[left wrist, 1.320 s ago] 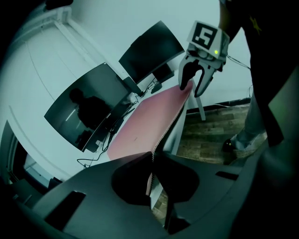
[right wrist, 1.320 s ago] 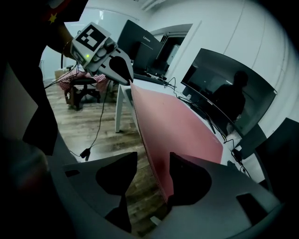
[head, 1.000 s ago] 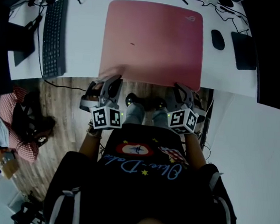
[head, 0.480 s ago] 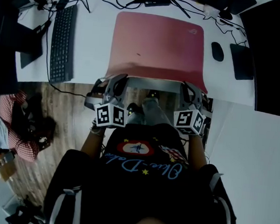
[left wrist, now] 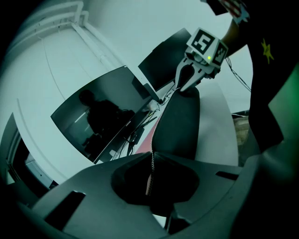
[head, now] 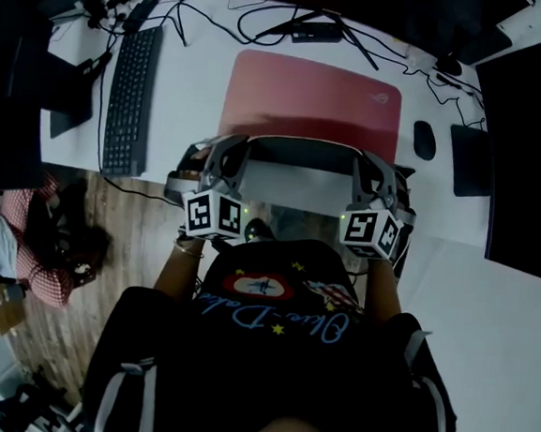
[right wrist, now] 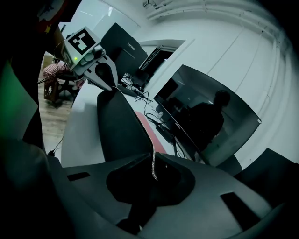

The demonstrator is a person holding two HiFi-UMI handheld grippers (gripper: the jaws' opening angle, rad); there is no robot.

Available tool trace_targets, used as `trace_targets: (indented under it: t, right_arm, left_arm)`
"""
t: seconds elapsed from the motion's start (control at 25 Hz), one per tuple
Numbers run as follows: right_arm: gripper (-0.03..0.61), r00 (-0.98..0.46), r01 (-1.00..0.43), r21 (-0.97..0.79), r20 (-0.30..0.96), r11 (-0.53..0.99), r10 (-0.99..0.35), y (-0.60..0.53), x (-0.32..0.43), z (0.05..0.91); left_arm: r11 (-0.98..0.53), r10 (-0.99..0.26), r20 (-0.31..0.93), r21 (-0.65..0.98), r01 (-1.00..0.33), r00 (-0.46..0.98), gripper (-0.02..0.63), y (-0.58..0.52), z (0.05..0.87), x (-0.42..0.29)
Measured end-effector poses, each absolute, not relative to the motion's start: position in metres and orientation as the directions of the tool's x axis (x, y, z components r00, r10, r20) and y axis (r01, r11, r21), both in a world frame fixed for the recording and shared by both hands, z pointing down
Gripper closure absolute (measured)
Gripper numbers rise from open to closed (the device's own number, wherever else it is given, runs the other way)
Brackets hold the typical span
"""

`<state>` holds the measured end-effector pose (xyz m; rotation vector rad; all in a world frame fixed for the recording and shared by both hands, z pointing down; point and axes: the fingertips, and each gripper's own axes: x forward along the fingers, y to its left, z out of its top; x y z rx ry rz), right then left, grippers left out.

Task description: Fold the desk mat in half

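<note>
— The left gripper [head: 229, 148]?
— Jaws nipped on the near edge of the pink rectangular desk mat [head: 309, 93]; edge raised, dark underside showing.
— The right gripper [head: 366, 162]?
— Jaws have just been closing; clamped on that same edge.

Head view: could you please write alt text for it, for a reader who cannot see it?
The left gripper and right gripper each clamp their jaws on a near corner of the pink desk mat, holding that edge raised above the white desk, dark underside showing. A keyboard lies left of it, a mouse right.
</note>
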<state>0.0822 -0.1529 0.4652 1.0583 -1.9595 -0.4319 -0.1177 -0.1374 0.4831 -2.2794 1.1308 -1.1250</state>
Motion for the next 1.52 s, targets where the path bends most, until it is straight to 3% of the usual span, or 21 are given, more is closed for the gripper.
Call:
trace_targets:
  t: [0.6,0.96,1.52]
  right_arm:
    - [0.56,-0.342,-0.491,0.59,0.546,0.64,-0.765,-0.277,0.085,0.478]
    - [0.56,-0.32,-0.472,0.567,0.604,0.675,-0.73,-0.335,0.092,0.51]
    - [0.558,-0.305,-0.392,0.538,0.69,0.747,-0.657,-0.364,0.091,0.562]
  left_arm:
    - [-0.588,-0.804,0.522,-0.63,-0.508,0.283,0.597,-0.269,0.495,-0.114]
    - [-0.638,-0.756,0.602,-0.592,-0.492,0.256,0.597,-0.336,0.53,-0.108]
    - [-0.676,-0.706,0.688,-0.587,-0.446,0.167,0.591,-0.367,0.572,-0.105]
